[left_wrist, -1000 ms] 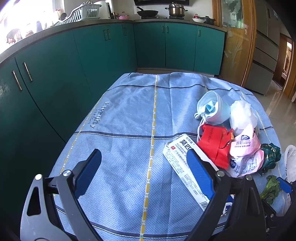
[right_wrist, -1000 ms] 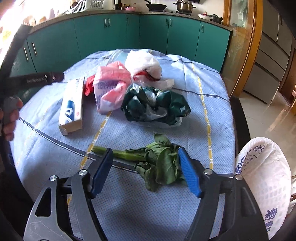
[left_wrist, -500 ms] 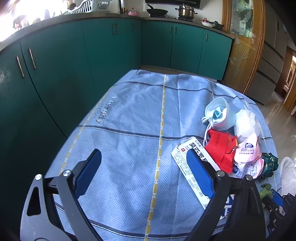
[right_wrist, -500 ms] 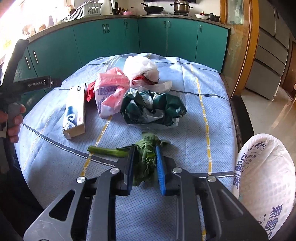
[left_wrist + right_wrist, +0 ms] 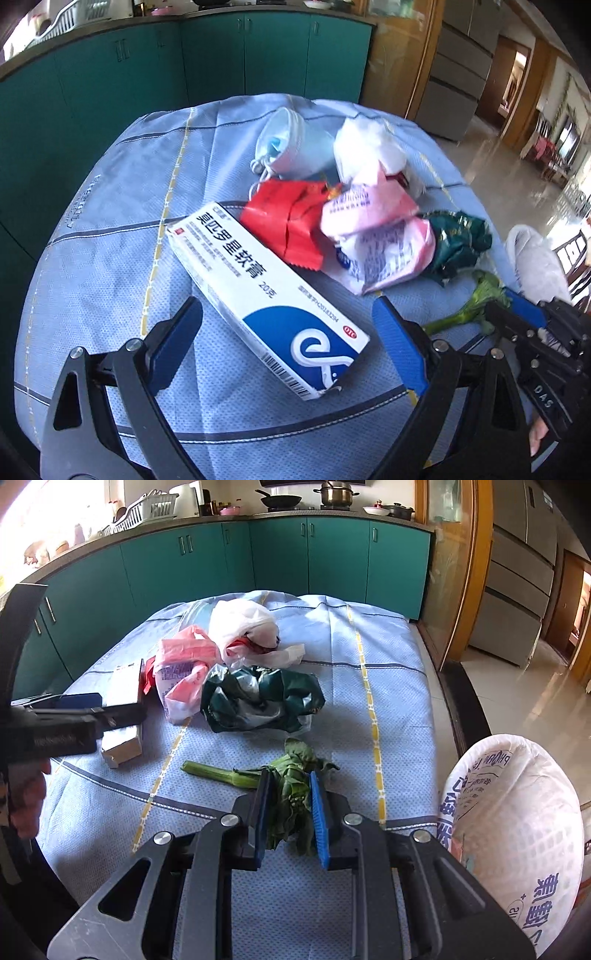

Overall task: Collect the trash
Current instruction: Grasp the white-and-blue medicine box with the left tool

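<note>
Leafy green (image 5: pixel 291 794) pinched between right tongs' (image 5: pixel 290 812) blue pads, its stalk sticking out left on the tablecloth (image 5: pixel 399 686) | a second ago those jaws stood wide around it | left tongs (image 5: pixel 288 332) spread wide, now straddling ointment box (image 5: pixel 266 291), formerly over bare cloth

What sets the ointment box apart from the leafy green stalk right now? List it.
The ointment box is a stiff white and blue carton; the leafy green stalk is limp and green. The box lies free between the open fingers of the left gripper; the stalk's leaves are pinched in the shut right gripper. Both rest on the blue tablecloth.
</note>
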Tool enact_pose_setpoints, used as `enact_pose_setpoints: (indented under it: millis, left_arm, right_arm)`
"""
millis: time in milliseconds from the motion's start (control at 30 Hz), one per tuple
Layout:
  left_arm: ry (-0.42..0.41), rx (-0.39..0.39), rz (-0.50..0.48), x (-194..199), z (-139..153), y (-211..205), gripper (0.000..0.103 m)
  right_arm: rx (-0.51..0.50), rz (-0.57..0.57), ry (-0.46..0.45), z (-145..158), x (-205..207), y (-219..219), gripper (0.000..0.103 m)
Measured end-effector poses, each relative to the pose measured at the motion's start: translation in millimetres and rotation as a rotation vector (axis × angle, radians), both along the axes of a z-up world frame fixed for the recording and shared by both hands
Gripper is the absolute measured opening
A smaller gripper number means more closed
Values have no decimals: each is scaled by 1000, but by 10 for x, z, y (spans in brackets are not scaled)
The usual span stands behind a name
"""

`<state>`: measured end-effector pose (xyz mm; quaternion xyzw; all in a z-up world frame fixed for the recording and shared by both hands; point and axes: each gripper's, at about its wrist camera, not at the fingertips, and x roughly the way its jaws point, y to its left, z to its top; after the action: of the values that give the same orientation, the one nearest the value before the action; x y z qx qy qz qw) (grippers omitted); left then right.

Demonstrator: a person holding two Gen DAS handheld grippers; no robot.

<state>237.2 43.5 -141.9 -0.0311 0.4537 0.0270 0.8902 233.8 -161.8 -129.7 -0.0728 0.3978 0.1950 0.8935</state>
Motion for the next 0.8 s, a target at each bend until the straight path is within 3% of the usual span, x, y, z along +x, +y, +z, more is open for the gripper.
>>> enact_pose_setpoints:
  millis: [167,267,333,467,533,600,667,800]
  left_arm:
    - [49,19,5,14,-100,-17,93]
    - [68,-21,11,28,-127,105,90]
    - [63,-10,10,7,-106,150,78]
    - [55,18,8,-18,-88,228,70]
    - [52,26,5,-45,-71,253,67]
    - [51,36,11,-55,-63,293,66]
    - [53,36,19,-52,-60,333,66]
    - [65,37,36,-36,-85,374,73]
  right_arm:
    - [-9,3,-4,-12,-3,41,22]
    - [-13,2,-7,-12,-6,44,22]
    - [-11,1,-5,-16,0,41,25]
    - [-7,-4,1,-32,10,48,40]
    - [-15,0,1,-46,12,73,40]
    - [-20,2,1,-57,10,87,41]
    - [-24,2,1,-68,7,95,49]
    - [-23,-1,-2,-73,5,97,58]
